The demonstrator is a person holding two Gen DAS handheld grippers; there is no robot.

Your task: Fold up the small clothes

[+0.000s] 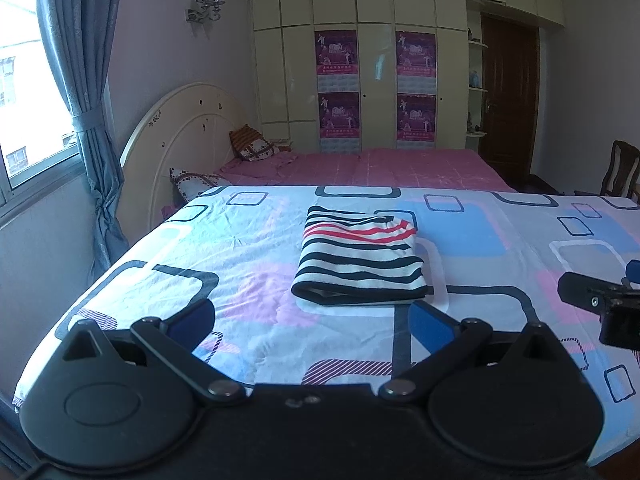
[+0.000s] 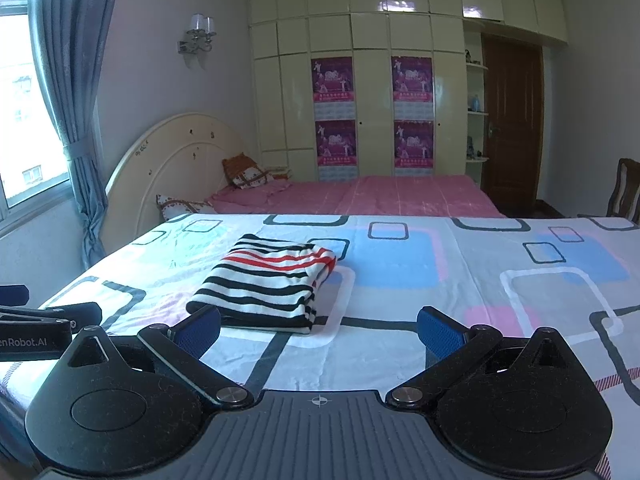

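A small striped garment (image 1: 360, 258), white with black and red stripes, lies folded into a flat rectangle on the patterned sheet (image 1: 248, 256). It also shows in the right wrist view (image 2: 266, 282). My left gripper (image 1: 312, 322) is open and empty, just in front of the garment's near edge. My right gripper (image 2: 320, 330) is open and empty, in front of the garment and to its right. The right gripper's body (image 1: 612, 308) shows at the right edge of the left wrist view. The left gripper's body (image 2: 44, 326) shows at the left edge of the right wrist view.
Behind the sheeted surface stands a bed with a pink cover (image 1: 380, 168), pillows (image 1: 252, 144) and a cream headboard (image 1: 188, 132). A window with blue curtain (image 1: 80, 80) is at left. A wardrobe (image 1: 360, 60), a brown door (image 1: 508, 104) and a wooden chair (image 1: 620, 168) stand behind.
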